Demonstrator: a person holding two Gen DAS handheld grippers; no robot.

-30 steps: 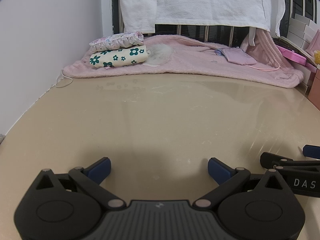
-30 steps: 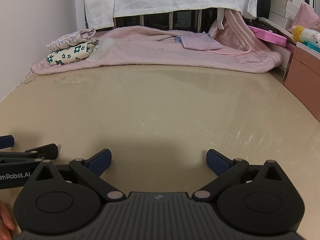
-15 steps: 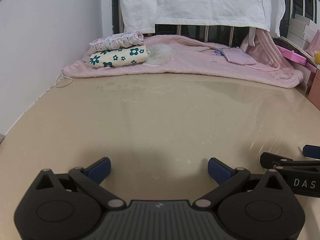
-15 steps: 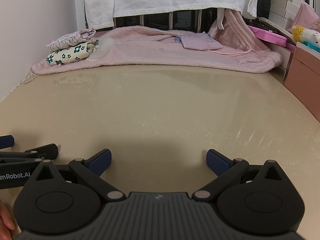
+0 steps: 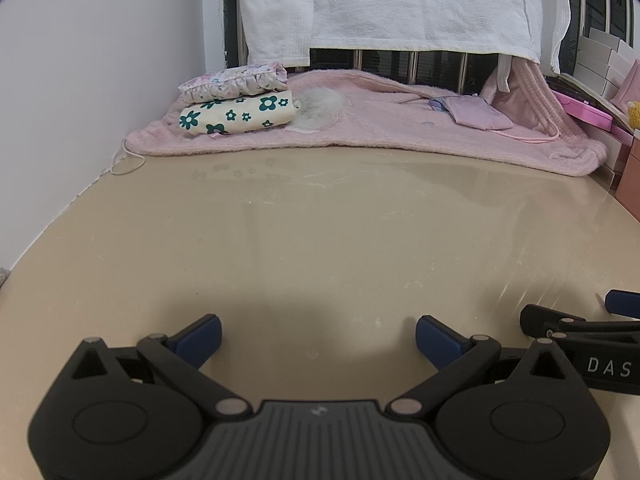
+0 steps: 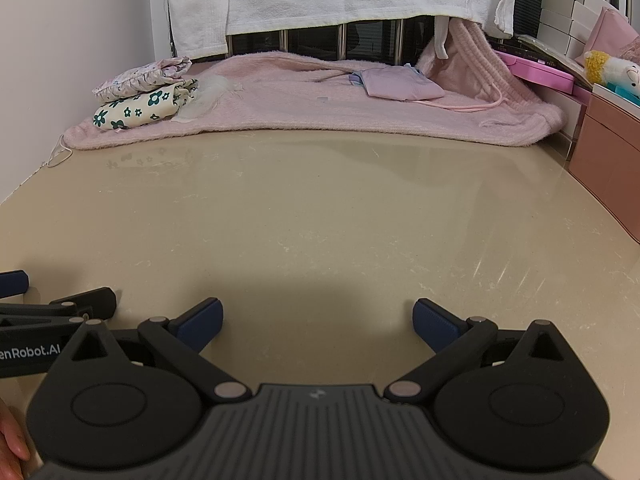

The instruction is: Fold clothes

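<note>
Two folded garments are stacked at the far left on a pink blanket [image 5: 380,128]: a cream one with green flowers [image 5: 236,116] under a pale floral ruffled one [image 5: 236,80]. A folded lilac garment [image 5: 476,114] lies on the blanket at the far right. My left gripper [image 5: 318,338] is open and empty, low over the beige table [image 5: 320,240]. My right gripper [image 6: 316,324] is open and empty, just right of the left one. The stack [image 6: 144,106], the blanket [image 6: 320,116] and the lilac garment [image 6: 400,84] also show in the right wrist view.
A white towel [image 5: 400,4] hangs on a rail behind the blanket. A white fluffy piece [image 5: 320,110] lies beside the stack. A white wall [image 5: 80,100] bounds the left. Pink boxes [image 6: 608,152] and a plush toy [image 6: 608,68] stand at the right edge.
</note>
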